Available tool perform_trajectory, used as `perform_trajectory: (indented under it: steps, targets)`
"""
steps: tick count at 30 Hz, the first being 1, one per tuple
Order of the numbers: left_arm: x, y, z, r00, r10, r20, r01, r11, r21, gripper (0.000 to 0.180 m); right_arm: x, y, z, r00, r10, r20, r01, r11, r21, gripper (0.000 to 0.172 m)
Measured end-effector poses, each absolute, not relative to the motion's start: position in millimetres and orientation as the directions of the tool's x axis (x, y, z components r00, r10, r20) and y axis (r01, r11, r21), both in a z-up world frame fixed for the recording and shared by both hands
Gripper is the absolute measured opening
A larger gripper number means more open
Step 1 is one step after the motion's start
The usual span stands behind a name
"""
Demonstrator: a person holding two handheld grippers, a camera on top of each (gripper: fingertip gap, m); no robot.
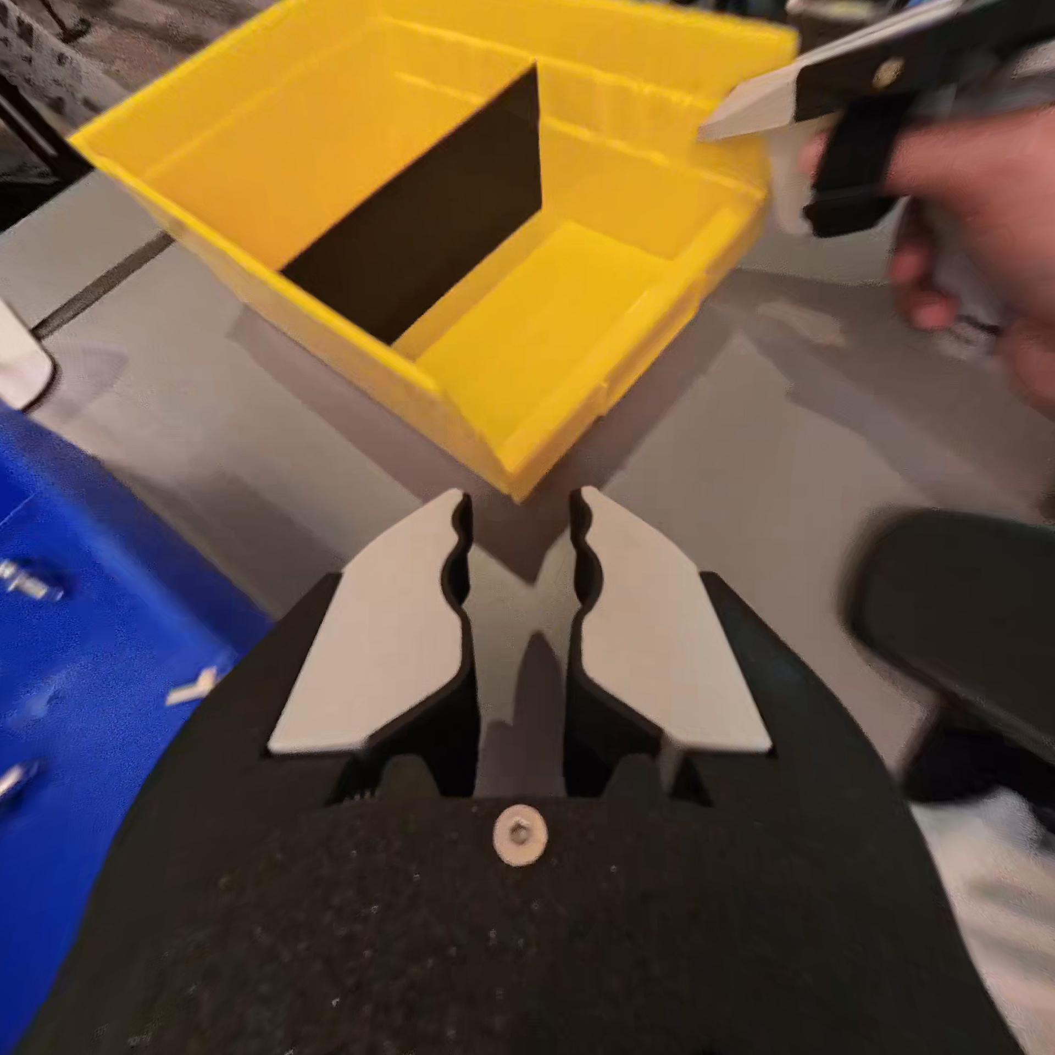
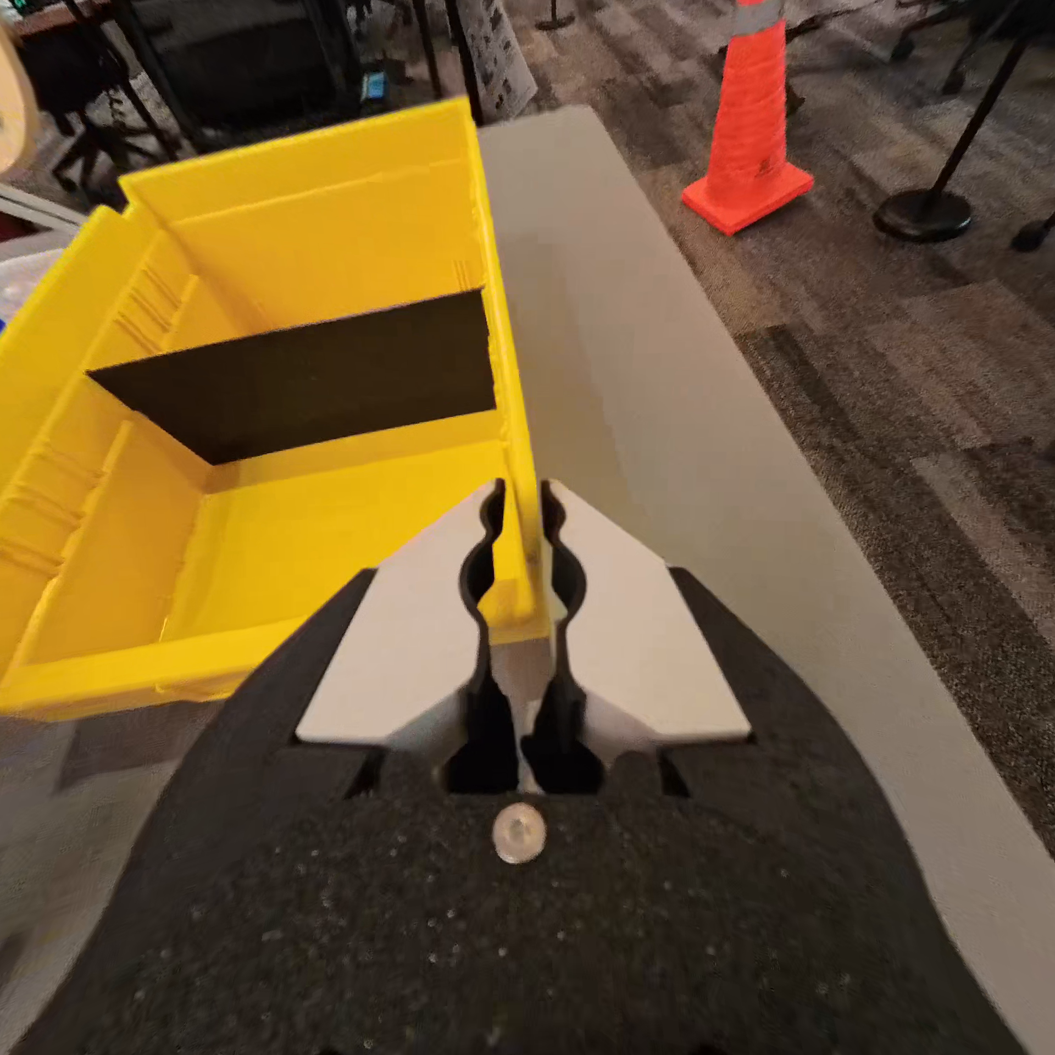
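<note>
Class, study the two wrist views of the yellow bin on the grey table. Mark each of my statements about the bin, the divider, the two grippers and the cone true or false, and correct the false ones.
1. A black divider stands across the inside of the yellow bin. True.
2. The left gripper is clamped on the bin's corner. False: its fingers stand apart and bare, just short of the corner.
3. The bin's side wall runs between the right gripper's fingers. True.
4. The orange traffic cone stands on the grey table. False: it stands on the carpet beyond the table.
5. The bin's compartments are full of parts. False: those in view are empty.
</note>
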State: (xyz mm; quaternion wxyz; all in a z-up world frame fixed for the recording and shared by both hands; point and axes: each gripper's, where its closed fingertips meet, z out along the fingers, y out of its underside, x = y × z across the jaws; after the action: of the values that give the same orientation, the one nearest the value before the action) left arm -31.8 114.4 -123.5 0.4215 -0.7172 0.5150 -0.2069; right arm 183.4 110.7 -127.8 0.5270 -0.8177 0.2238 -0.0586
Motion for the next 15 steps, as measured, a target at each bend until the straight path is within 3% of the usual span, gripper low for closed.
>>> perform_trajectory:
  steps: [4,7,10,12,15]
  targets:
    - [-127,117,-69,0.476,-0.878,-0.047,-0.371,-0.152,-0.916,0.032,143,106,-64,0.911,-0.413,0.001,-0.097,-0.216,-0.972,0.030]
    - [-222,168,-58,0.681,-0.727,-0.087,-0.287,-0.156,-0.945,0.032,22,140,-51,0.995,-0.097,0.019,-0.005,-0.240,-0.971,0.042]
    - [-304,216,-72,0.842,-0.497,-0.208,-0.327,-0.166,-0.930,0.051,-96,168,-74,0.990,0.138,-0.003,0.037,-0.281,-0.959,0.051]
    - [-320,230,-96,0.860,-0.479,-0.176,-0.323,-0.243,-0.915,0.059,-130,184,-98,0.989,0.138,0.050,0.094,-0.338,-0.936,0.057]
    - [-311,238,-135,0.847,-0.531,-0.044,-0.282,-0.376,-0.883,0.052,-120,208,-128,0.978,-0.076,0.196,0.150,-0.400,-0.904,0.057]
